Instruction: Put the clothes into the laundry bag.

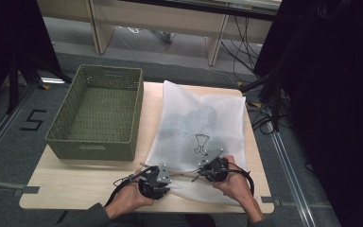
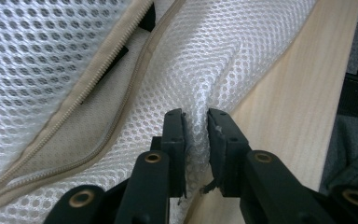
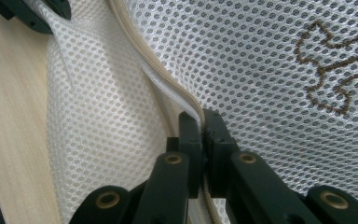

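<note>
At the near edge of the table (image 1: 75,189), the mesh bag (image 1: 198,127) lies flat to the right of the green basket (image 1: 99,111), and I hold both grippers at its near end. The high view shows my left gripper (image 1: 163,174) and right gripper (image 1: 207,166) side by side, but not their jaws. My left gripper view shows its jaws pinching a raised fold of mesh beside the beige zipper (image 2: 98,84). My right gripper view shows its jaws clamped on the zipper edge, near a brown embroidered figure (image 3: 338,70). The table is pale wood; grey floor, desk legs and dark cables lie beyond.
</note>
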`<state>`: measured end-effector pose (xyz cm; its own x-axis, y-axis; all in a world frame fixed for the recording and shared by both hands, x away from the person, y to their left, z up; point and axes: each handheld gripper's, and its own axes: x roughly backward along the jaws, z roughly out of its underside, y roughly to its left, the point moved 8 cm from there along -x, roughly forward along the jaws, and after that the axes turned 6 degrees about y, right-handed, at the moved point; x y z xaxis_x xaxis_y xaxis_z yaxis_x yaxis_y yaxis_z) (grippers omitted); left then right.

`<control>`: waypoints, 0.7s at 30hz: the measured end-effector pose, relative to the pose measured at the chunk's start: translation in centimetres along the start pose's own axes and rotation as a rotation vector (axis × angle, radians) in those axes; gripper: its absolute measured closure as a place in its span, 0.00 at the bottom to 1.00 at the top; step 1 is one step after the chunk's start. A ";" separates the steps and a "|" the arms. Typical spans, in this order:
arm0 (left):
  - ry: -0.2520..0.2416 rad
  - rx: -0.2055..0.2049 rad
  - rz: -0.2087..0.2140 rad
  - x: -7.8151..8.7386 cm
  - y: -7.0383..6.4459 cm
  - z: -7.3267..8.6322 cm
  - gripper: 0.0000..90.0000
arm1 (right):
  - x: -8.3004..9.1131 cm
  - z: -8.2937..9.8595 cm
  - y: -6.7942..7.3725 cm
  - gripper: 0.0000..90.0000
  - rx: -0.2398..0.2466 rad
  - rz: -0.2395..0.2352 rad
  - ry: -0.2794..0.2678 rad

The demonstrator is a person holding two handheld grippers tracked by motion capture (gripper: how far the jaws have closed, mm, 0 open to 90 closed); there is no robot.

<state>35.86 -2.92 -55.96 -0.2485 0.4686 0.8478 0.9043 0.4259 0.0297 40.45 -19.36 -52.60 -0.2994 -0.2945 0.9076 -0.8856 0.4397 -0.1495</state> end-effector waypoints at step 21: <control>-0.071 0.007 0.047 2.0 -1.4 -0.4 0.76 | 0.7 0.6 -0.1 0.83 -0.055 0.003 -0.045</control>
<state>34.28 -2.93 -54.10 -0.2300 0.5416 0.8086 0.9131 0.4076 -0.0133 40.13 -20.15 -52.21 -0.3183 -0.3302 0.8886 -0.8644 0.4860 -0.1290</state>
